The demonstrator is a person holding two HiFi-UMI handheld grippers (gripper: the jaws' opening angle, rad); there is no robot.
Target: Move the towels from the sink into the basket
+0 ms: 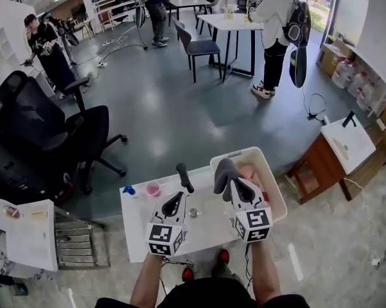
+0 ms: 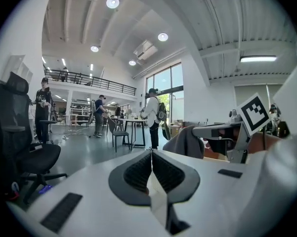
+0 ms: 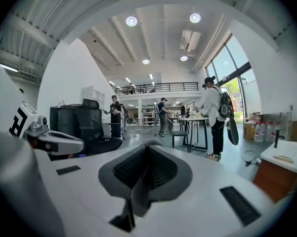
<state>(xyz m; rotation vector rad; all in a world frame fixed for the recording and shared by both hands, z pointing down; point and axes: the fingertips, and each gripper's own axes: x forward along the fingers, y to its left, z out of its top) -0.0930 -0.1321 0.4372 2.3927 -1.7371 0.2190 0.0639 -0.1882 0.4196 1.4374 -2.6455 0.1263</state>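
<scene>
1. Two grippers in head view, above white table [image 1: 136, 226] with sink [image 1: 202, 223]: left gripper [image 1: 175, 201] just beside black faucet [image 1: 184, 178]; right gripper [image 1: 235, 185] clamped on grey towel [image 1: 223, 172], raised at near rim of white basket [image 1: 273, 179].
2. Left gripper view: jaws pressed together, nothing clearly between; grey towel draped off right gripper at right.
3. Right gripper view: jaws closed on grey towel, strip hanging below pads.
</scene>
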